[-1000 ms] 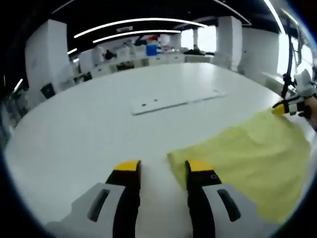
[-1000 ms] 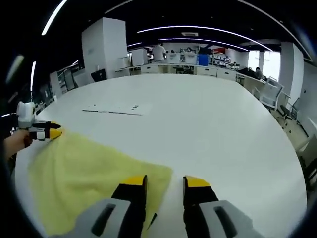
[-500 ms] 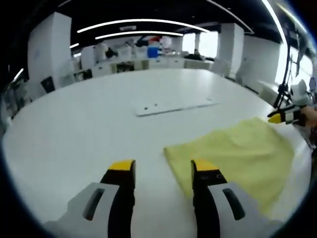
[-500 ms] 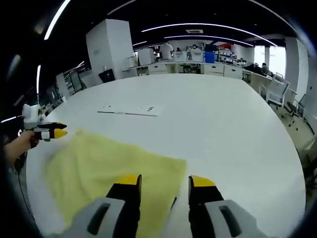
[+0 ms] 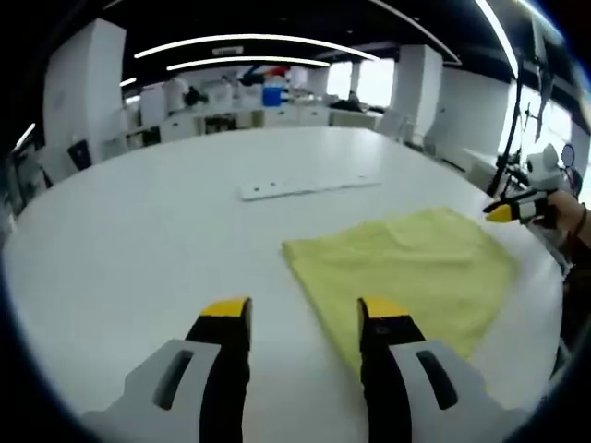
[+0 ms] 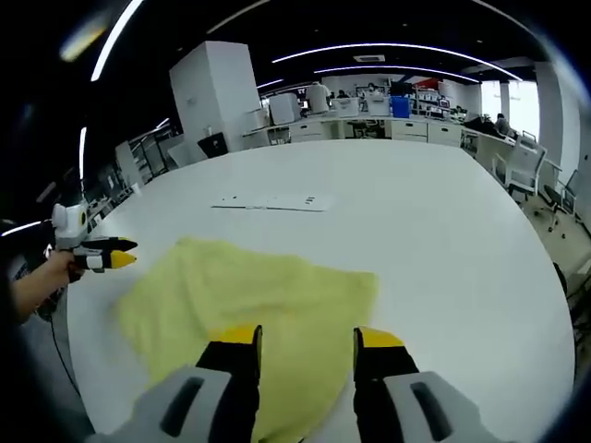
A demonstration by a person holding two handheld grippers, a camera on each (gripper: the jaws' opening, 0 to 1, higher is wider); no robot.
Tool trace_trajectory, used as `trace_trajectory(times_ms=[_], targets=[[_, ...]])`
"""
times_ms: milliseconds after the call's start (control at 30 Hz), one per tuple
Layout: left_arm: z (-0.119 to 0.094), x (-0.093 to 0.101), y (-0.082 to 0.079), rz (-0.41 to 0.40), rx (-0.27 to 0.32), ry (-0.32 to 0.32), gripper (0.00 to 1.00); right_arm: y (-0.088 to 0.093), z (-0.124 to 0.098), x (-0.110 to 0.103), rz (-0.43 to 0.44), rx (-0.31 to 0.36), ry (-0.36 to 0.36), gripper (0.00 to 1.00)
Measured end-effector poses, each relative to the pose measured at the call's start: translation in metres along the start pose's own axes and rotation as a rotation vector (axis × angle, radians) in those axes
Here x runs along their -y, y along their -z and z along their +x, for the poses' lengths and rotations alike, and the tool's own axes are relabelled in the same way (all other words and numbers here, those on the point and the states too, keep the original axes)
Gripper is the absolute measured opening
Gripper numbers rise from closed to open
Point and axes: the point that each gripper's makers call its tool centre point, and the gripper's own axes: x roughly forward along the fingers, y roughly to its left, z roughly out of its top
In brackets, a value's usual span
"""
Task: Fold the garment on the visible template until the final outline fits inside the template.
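- The white bench point(image 5: 138, 231) carries everything.
- A yellow cloth point(image 5: 416, 268) lies flat on it.
- A flat white strip point(image 5: 309, 187) lies beyond the cloth.

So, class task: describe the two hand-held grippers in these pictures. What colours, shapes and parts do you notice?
Each gripper has two black jaws with yellow tips rising from pale grey bodies with slot-like openings. This shows on the left gripper and the right gripper alike. Seen from the side, across the yellow garment, each is a white and black unit ending in a yellow point, held in a hand.
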Motion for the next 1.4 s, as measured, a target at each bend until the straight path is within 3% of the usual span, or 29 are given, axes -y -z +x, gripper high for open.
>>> trace_trajectory(times_ms=[500, 800, 1133, 1400], targets=[[-0.034, 0.026, 0.021, 0.052, -0.009, 0.102, 0.42, 0.032, -0.033, -0.025, -0.029, -0.03, -0.052, 0.36], [-0.051, 0.031, 0.038, 0.043, -0.016, 0.108, 0.37, 0.055, -0.048, -0.033, -0.024, -0.043, -0.045, 0.34], [-0.056, 0.045, 0.057, 0.04, -0.024, 0.14, 0.32, 0.081, -0.064, -0.038, -0.004, -0.075, -0.048, 0.29], [-0.052, 0.051, 0.067, 0.005, -0.037, 0.152, 0.26, 0.095, -0.058, -0.04, -0.025, -0.08, -0.044, 0.17]])
